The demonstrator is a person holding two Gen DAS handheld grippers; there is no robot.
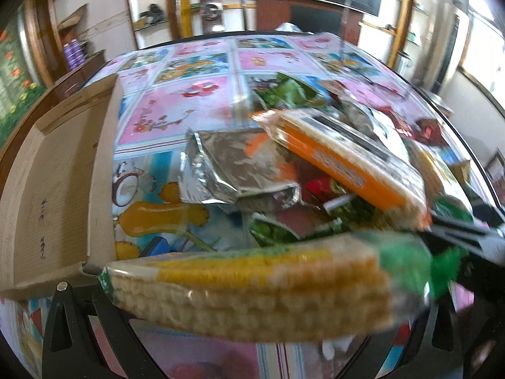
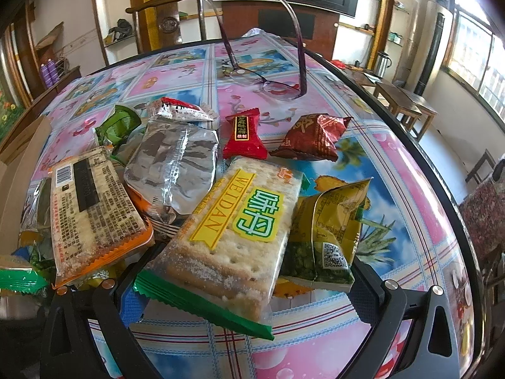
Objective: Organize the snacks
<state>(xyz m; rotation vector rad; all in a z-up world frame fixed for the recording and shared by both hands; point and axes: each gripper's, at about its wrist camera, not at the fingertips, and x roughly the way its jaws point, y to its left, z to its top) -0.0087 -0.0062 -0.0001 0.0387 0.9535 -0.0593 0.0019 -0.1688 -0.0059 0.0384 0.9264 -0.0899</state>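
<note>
Sorting is barely beginning: left fingers (image 1: 240,309) are holding a cracker pack (image 1: 252,290) near the seemingly empty box (image 1: 56,195), while right fingers (image 2: 249,297) are standing wide around the WEIDAN pack (image 2: 233,237), snacks (image 2: 176,161) lying piled on the counter (image 2: 407,170).

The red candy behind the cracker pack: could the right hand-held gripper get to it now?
Probably not directly: the WEIDAN cracker pack lies between the open right hand-held gripper and the red candy, so it must go over or move it first.
</note>
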